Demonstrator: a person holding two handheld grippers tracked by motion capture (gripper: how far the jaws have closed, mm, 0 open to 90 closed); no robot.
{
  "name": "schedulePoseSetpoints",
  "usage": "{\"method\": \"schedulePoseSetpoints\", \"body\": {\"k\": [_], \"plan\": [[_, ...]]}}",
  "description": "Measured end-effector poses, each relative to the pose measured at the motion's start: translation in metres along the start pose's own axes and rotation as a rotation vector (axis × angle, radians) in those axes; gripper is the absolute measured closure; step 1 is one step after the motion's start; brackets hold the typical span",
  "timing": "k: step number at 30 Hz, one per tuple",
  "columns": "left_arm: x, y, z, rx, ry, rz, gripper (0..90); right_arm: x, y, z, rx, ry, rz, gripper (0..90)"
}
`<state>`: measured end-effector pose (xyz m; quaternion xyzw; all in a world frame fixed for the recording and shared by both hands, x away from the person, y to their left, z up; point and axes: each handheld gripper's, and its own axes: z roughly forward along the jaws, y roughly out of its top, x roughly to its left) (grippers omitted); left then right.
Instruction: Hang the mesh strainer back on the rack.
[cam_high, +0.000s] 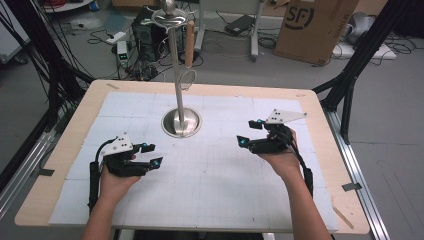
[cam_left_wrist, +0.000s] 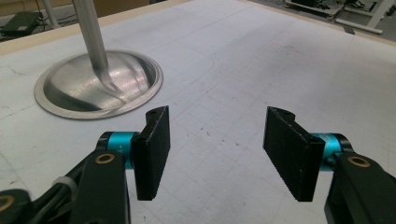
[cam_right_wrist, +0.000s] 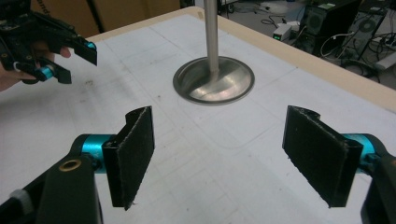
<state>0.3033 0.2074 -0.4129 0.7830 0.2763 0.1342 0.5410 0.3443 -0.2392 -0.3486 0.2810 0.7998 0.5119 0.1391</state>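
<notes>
This is a robotics lab or workshop, set up for recording; a wooden worktop (cam_high: 60, 150) carries a white gridded mat (cam_high: 220, 170) and a polished metal stand (cam_high: 181, 120), the stand toward twelve o'clock on the mat; black frame struts (cam_high: 367, 45) rise at two and ten o'clock; on the grey floor beyond lie tangled cables (cam_high: 100, 37), a computer tower (cam_high: 147, 30) and a power strip (cam_high: 116, 37) near eleven o'clock; a printed cardboard shipping box (cam_high: 312, 25) stands near one o'clock.
</notes>
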Motion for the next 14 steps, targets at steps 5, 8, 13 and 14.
{"method": "schedulePoseSetpoints", "body": {"k": [5,8,13,14], "plan": [[0.0,0.0,0.001,0.002,0.0,0.001,41.8,0.0,-0.02,-0.005,0.009,-0.002,0.033,23.1],[-0.001,0.0,0.001,0.001,-0.001,0.0,41.8,0.0,-0.032,-0.007,0.013,-0.001,0.049,22.6],[-0.001,0.0,0.002,0.004,-0.002,0.001,41.8,0.001,-0.045,-0.012,0.009,-0.004,0.079,21.2],[-0.001,0.0,0.002,0.005,-0.001,0.002,41.8,0.001,-0.047,-0.012,0.008,-0.002,0.083,20.7]]}}
